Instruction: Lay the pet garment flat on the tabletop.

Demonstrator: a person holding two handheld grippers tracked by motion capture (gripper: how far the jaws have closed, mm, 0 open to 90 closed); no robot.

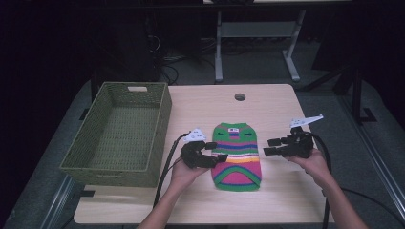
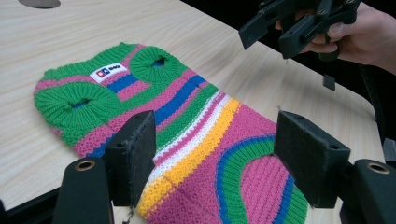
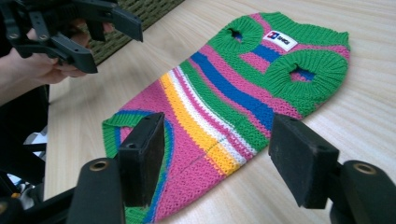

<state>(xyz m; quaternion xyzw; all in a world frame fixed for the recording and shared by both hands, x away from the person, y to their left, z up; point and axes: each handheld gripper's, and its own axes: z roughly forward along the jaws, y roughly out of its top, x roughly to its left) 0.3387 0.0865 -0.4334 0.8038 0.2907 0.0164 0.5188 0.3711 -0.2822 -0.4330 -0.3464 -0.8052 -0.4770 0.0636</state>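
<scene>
A knitted pet sweater [image 1: 236,155] in pink, green, blue, yellow and white stripes lies flat on the wooden table [image 1: 267,200], its labelled collar end toward the far edge. My left gripper [image 1: 217,151] hovers at the sweater's left edge, jaws open and nothing pinched. In the left gripper view the sweater [image 2: 201,135] lies below the gap of my left gripper [image 2: 219,158]. My right gripper [image 1: 269,146] stands open just right of the sweater, apart from it. In the right gripper view the sweater [image 3: 233,98] spreads ahead of that gripper [image 3: 219,158].
A green woven basket [image 1: 110,169] stands on the table's left side, with nothing visible inside. A round cable hole [image 1: 239,97] sits near the far edge. Bare tabletop lies in front of and to the right of the sweater. Desk legs and cables stand in the dark beyond.
</scene>
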